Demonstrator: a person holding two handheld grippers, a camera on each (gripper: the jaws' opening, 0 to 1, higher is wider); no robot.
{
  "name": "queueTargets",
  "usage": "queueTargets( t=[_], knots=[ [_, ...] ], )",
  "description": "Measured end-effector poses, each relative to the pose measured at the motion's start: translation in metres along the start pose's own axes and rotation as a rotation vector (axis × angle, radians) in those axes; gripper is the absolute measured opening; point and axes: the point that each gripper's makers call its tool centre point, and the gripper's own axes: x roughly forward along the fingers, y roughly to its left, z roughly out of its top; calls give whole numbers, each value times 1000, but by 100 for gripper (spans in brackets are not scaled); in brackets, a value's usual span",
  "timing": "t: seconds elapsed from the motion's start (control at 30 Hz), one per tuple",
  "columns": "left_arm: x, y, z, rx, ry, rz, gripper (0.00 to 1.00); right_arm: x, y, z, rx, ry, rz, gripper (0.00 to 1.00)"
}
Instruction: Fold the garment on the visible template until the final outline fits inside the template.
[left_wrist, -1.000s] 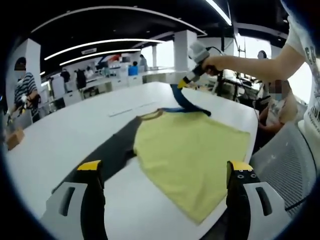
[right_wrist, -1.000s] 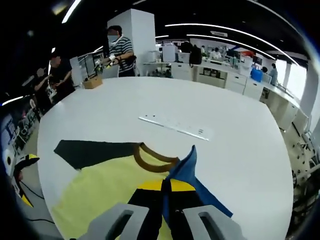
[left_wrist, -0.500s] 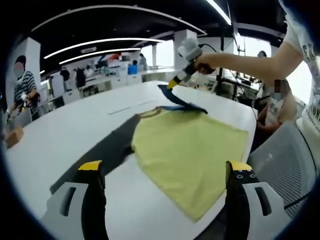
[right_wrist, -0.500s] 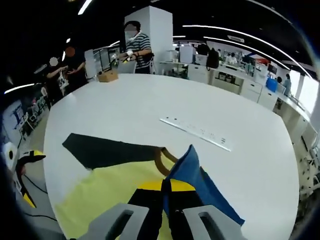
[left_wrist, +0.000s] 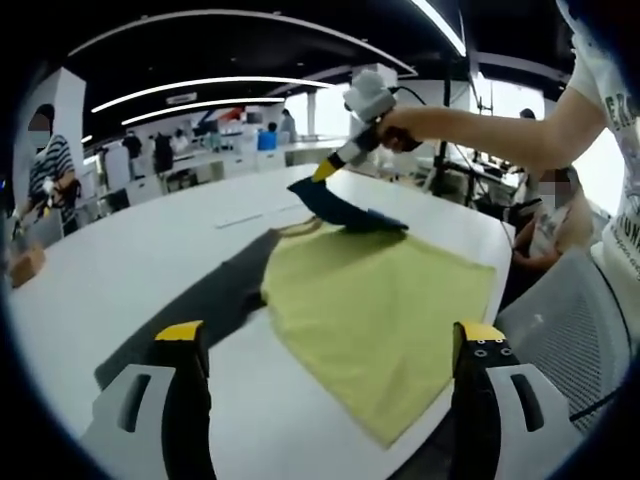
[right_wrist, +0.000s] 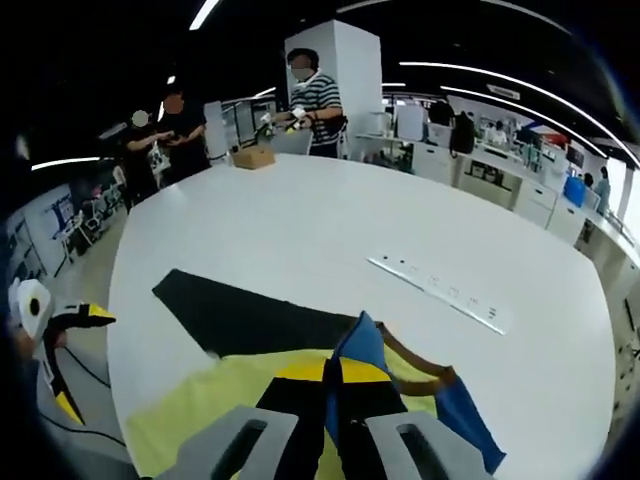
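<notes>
The yellow T-shirt (left_wrist: 375, 300) lies flat on the white surface (left_wrist: 120, 270), partly over the dark template (left_wrist: 205, 305), which shows as a black strip along the shirt's left side. The right gripper (left_wrist: 322, 172) is clamped shut on the blue sleeve (left_wrist: 340, 207) and holds it lifted above the collar (right_wrist: 420, 370) at the far end of the shirt. In the right gripper view the sleeve (right_wrist: 360, 345) stands pinched between the closed jaws. The left gripper (left_wrist: 325, 345) hangs near the shirt's hem, jaws wide apart and holding nothing.

The step in hand looks like folding the sleeve inward. To do it well, the sleeve should probably be carried low across the yellow body and laid flat, with the fold line kept straight so that no blue hangs past the template.

The shirt's right edge lies close to the surface's rim, so drag that way risks slipping cloth off. To the left and far side the surface offers plenty of room; a long white strip (right_wrist: 440, 292) lies well apart.
</notes>
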Motion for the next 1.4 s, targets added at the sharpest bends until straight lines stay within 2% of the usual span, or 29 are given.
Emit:
queueTargets(
  t=[0.2,0.53,1.03,1.2,1.4],
  knots=[
    [0,1,-2,-5,5,3,98,6,14,1,-29,2,18,0],
    [2,1,-6,-5,17,0,97,11,50,2,-62,-19,91,0],
    [2,3,-13,-10,32,12,98,31,90,-13,-106,-9,182,0],
    [2,4,-15,-6,39,14,98,41,102,-18,-114,-18,195,0],
    [0,4,-18,-4,48,21,98,53,108,-22,-117,-31,178,0]
  ],
)
